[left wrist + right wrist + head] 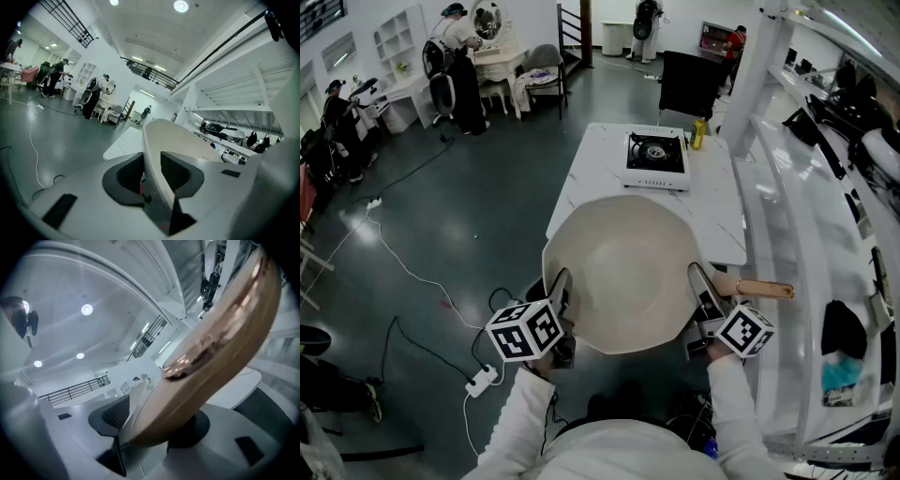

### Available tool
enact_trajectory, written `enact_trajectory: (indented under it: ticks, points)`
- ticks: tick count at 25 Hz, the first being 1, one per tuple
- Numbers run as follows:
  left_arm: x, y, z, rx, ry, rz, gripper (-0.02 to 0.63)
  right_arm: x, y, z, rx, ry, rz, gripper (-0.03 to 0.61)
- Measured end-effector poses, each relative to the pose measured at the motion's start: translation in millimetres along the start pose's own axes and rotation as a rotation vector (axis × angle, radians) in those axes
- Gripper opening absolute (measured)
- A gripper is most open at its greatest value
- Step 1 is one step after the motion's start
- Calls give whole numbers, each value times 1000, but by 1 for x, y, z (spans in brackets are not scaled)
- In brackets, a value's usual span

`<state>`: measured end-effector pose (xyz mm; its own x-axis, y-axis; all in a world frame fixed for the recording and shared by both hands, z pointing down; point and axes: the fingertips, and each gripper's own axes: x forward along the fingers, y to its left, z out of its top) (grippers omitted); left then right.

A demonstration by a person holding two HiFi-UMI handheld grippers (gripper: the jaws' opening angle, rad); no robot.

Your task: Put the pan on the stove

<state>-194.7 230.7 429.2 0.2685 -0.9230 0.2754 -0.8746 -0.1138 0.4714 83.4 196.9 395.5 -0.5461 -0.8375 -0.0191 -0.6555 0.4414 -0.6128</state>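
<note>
While the pan (623, 272) hangs in the air between both claws, nothing of it touches the worktop (581, 187). Far left, on the floor (441, 234): a white power strip (483, 380) with its cable. Left claw (562, 286) is pinching the pan's left rim; in the left gripper view the cream wall (173, 136) runs straight between the two black pads, one pad (130, 174) outside it, the other inside, claw (152, 164) closed on it. Pan is wide, cream, hollow side up, and in the head view covers the worktop's near end. Stove (656, 155), single burner, sits at the worktop's far end, well apart from the pan, with a yellow bottle (697, 134) just beside its right corner. Right claw (701, 286) is clamped on the wooden handle (764, 289) where it joins the pan's rim; in the right gripper view the handle (220, 343) fills the gap and the claw (154, 423) grips its root.
</note>
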Motion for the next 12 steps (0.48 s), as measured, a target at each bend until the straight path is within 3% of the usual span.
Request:
enact_trajectory:
  ticks: [12]
  points:
    - [24, -12, -2, -27, -1, 4, 117, 10, -20, 18, 13, -13, 17, 259]
